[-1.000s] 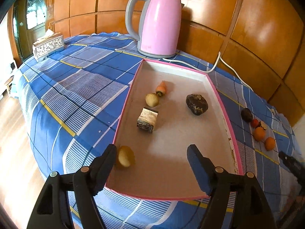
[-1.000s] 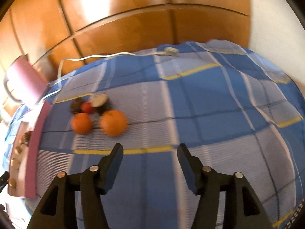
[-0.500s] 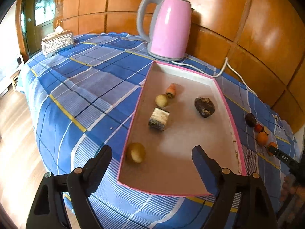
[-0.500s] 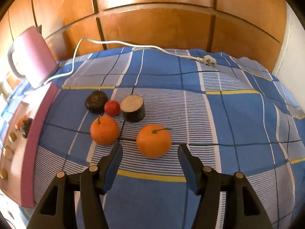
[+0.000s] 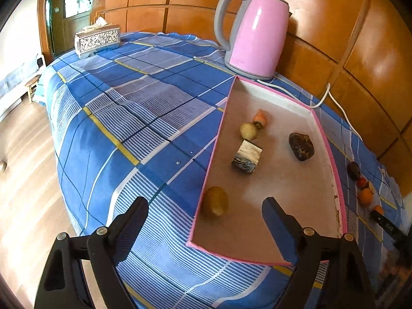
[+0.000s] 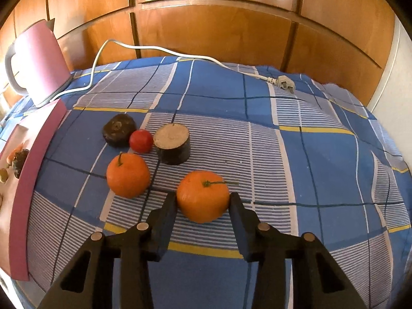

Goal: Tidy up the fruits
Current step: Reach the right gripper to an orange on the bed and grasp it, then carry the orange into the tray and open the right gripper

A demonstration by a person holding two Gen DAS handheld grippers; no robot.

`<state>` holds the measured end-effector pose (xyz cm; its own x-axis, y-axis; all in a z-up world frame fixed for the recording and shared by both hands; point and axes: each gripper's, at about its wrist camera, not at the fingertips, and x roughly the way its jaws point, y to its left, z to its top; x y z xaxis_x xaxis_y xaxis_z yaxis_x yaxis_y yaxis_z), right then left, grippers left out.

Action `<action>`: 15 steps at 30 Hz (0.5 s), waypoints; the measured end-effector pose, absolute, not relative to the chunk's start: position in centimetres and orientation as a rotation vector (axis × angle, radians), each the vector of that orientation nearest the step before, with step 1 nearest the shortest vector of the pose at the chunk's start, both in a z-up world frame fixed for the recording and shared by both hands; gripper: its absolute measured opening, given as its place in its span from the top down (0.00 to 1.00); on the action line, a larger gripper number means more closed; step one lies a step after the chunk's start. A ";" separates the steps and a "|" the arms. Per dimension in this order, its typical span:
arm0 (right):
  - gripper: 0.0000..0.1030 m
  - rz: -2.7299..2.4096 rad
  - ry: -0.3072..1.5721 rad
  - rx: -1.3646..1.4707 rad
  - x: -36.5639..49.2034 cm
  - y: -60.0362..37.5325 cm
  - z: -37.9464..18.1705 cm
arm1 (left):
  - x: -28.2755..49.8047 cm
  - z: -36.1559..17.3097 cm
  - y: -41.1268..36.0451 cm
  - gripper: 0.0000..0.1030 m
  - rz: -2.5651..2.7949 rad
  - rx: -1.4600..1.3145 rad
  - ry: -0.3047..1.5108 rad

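My right gripper [image 6: 203, 200] is closing on the nearer orange [image 6: 203, 195] on the blue checked cloth, with both pads against its sides. Beyond it lie a second orange [image 6: 128, 175], a small red fruit [image 6: 140, 140], a dark round fruit [image 6: 119, 129] and a dark stub with a pale cut top [image 6: 173, 144]. My left gripper [image 5: 204, 203] hangs above the near end of the pink-rimmed tray [image 5: 332, 159], jaws opening, holding nothing. A yellow-green fruit [image 5: 215, 204] lies in the tray below it. Further in sit a cut block [image 5: 247, 155], a pale fruit [image 5: 248, 130], a small orange piece [image 5: 260, 117] and a dark lump [image 5: 301, 146].
A pink kettle [image 5: 255, 33] stands behind the tray, its white cord [image 6: 180, 54] trailing across the cloth to a loose plug [image 6: 284, 83]. A patterned tissue box [image 5: 97, 40] sits at the far left corner. Wood panelling backs the table; the cloth falls away to the floor at left.
My right gripper swung over to the oranges and its jaws drew in around the nearer one. The left jaws spread wider and drew back a little from the tray.
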<state>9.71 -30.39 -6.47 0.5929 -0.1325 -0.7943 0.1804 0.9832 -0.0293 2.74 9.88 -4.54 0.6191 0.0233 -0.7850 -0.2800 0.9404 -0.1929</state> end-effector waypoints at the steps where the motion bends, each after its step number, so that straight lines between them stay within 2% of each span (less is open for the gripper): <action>1: 0.60 -0.181 0.919 0.066 9.5 -30.5 -6.4 | 2.7 -4.6 10.0 0.12 0.178 -0.313 0.888; 15: 0.60 -0.006 0.873 0.104 5.8 -27.1 -3.1 | 2.5 -4.5 10.3 0.12 0.179 -0.326 0.883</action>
<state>5.77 -27.15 -3.14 0.6426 0.0371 -0.7653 0.0478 0.9949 0.0883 2.46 10.25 -4.47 0.6240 0.0196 -0.7812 -0.2861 0.9360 -0.2050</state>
